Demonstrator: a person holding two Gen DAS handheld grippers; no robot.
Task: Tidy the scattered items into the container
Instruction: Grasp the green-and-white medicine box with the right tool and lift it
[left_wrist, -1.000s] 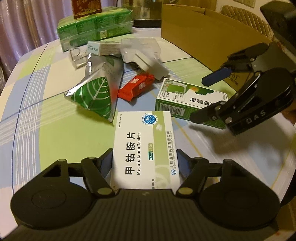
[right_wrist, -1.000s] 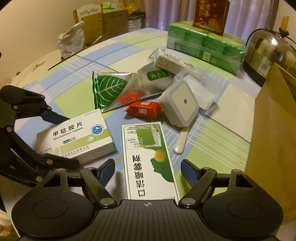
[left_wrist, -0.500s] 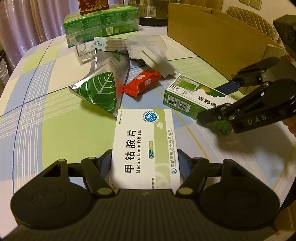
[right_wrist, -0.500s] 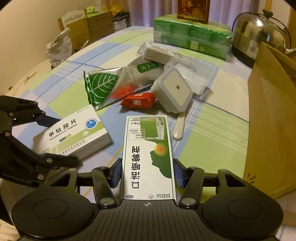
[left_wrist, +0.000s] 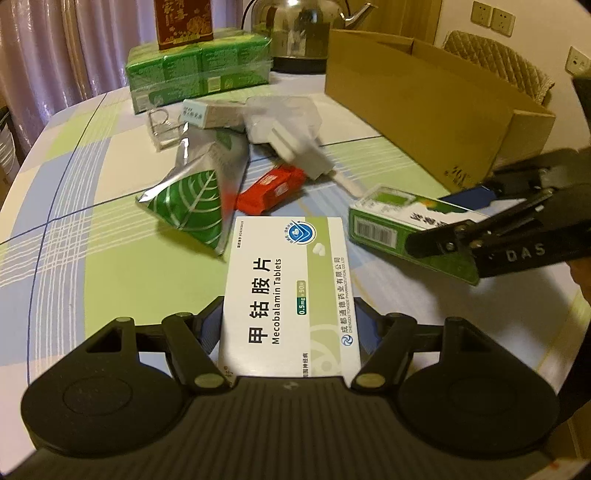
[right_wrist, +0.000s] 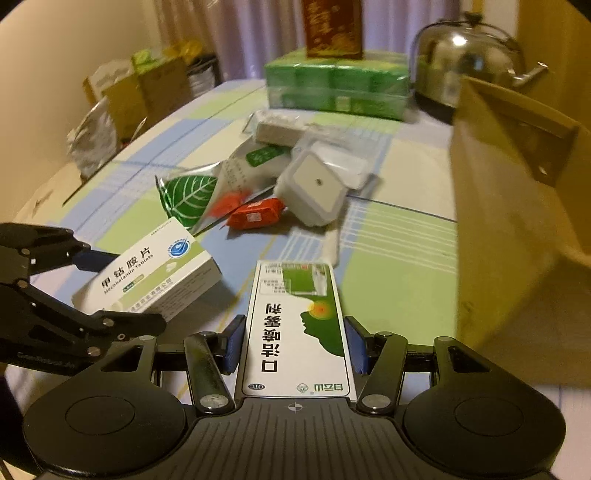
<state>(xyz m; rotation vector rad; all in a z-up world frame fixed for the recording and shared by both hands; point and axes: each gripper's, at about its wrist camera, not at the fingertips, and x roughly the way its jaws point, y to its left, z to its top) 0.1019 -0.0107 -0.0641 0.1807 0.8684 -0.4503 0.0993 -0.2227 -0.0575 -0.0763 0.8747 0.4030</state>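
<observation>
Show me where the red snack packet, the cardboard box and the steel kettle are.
red snack packet (left_wrist: 271, 189), left wrist view, top face.
cardboard box (left_wrist: 417, 107), left wrist view, near side wall.
steel kettle (right_wrist: 465, 59), right wrist view, shiny dome.

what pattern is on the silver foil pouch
A green panel with a white leaf-vein design on the foil pouch, clearest in the left wrist view.

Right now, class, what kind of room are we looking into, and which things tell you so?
Probably a home dining room: a checked tablecloth, a steel kettle, a quilted chair back, and curtains behind.
</observation>
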